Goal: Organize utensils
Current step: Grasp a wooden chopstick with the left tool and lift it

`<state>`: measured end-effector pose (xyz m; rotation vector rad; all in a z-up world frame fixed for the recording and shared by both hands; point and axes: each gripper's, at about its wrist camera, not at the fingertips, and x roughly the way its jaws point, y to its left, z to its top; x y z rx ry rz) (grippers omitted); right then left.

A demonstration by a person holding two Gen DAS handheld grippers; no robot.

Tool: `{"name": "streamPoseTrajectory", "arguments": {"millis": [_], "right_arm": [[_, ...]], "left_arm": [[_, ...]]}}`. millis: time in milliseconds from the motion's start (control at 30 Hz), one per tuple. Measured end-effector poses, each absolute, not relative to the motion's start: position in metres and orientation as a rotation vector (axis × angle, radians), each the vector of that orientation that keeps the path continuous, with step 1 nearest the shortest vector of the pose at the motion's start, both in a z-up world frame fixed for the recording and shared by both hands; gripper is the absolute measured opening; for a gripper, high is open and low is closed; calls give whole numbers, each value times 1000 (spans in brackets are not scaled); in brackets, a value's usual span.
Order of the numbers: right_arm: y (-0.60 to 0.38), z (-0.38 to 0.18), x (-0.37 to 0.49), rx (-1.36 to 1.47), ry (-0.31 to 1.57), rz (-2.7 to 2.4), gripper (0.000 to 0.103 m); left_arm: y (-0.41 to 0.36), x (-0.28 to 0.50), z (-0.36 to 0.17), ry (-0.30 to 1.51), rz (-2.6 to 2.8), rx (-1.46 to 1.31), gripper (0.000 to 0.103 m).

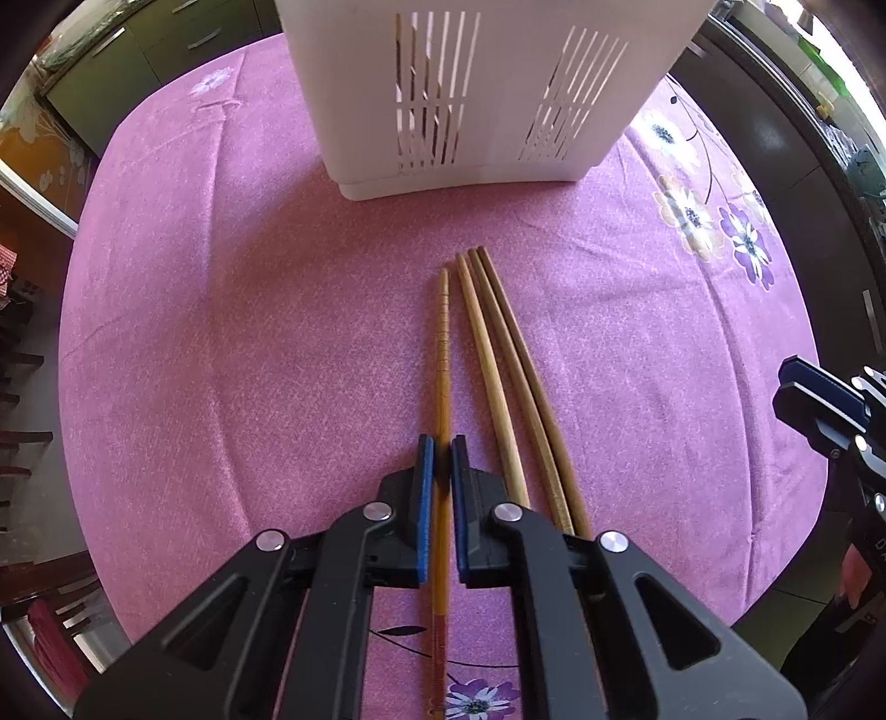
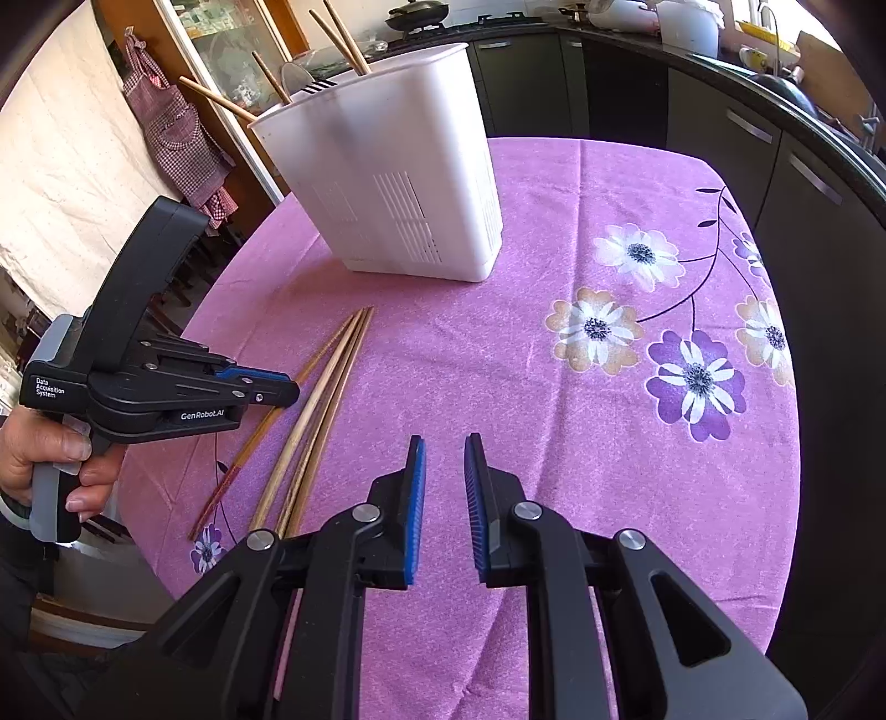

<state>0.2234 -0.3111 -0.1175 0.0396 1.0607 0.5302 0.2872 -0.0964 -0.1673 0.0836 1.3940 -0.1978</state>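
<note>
Left gripper (image 1: 442, 459): its jaws were closed on the orange chopstick (image 1: 441, 354), which was clamped between the blue pads (image 1: 425, 471) while still lying on the cloth.
Right gripper (image 2: 444, 471): it was held above the counter with a narrow gap left between its jaws; nothing was gripped.
Orange chopstick: it was laid lengthwise toward the basket, its far tip just beside the tips of the other three, and its red-banded end was seen near the counter's near edge.
Three plain chopsticks (image 1: 498, 365): they were laid side by side just to the right of the orange one, touching at their far tips and spreading slightly toward the near edge.
Basket (image 2: 387, 183): a white slotted basket was stood upright toward the far edge of the counter, well apart from the loose chopsticks; several chopsticks (image 2: 340, 36) and a fork were seen sticking out of its top.
Counter (image 2: 554, 443): it was covered by a pink cloth printed with flowers along its right side.
Hand (image 2: 39, 454): the left gripper's handle was held by a person's hand past the counter's left edge.
</note>
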Motion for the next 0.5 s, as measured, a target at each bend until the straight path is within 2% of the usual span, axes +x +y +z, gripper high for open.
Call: {"name": "streamPoseTrajectory", "arguments": {"millis": [167, 500], "right_arm": [[-309, -116, 222, 28, 1062, 525, 15], [-296, -111, 220, -5, 1062, 531, 15]], "left_arm": [[-81, 281, -147, 1331, -200, 63, 6], [-45, 238, -69, 1113, -228, 45, 7]]}}
